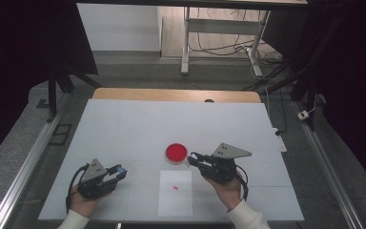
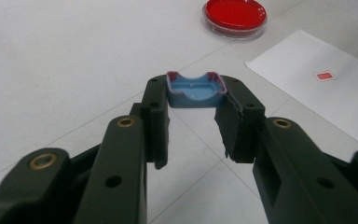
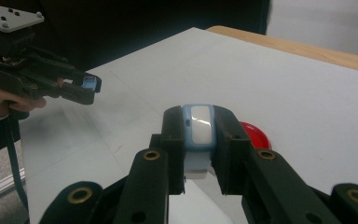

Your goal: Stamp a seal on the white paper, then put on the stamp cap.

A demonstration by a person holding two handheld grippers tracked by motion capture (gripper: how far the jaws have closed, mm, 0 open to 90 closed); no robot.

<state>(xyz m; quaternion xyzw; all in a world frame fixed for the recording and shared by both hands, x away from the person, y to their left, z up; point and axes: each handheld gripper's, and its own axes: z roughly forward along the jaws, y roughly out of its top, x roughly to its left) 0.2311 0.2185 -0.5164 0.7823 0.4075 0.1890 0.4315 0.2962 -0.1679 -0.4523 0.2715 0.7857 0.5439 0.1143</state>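
Note:
My left gripper [image 2: 196, 100] is shut on a small blue tray-shaped piece [image 2: 195, 89] with reddish edges, held by its two ends. In the high view it [image 1: 120, 171] rests low over the table's left front, pointing right. My right gripper [image 3: 199, 119] is shut on a light blue clip-like piece with a white face [image 3: 200, 125]. Its tips [image 1: 192, 159] are beside the right rim of a round red dish [image 1: 176, 152]; I cannot tell whether they touch it. The dish [image 2: 234, 16] lies ahead of the left jaws and shows partly behind the right jaws [image 3: 257, 136].
A white sheet of paper [image 1: 175, 195] with a small red mark [image 1: 175, 187] lies between the two hands near the front edge. The white tabletop [image 1: 138, 124] stretches beyond the dish. A wooden edge [image 1: 171, 94] runs along the far side. Aluminium rails flank the table.

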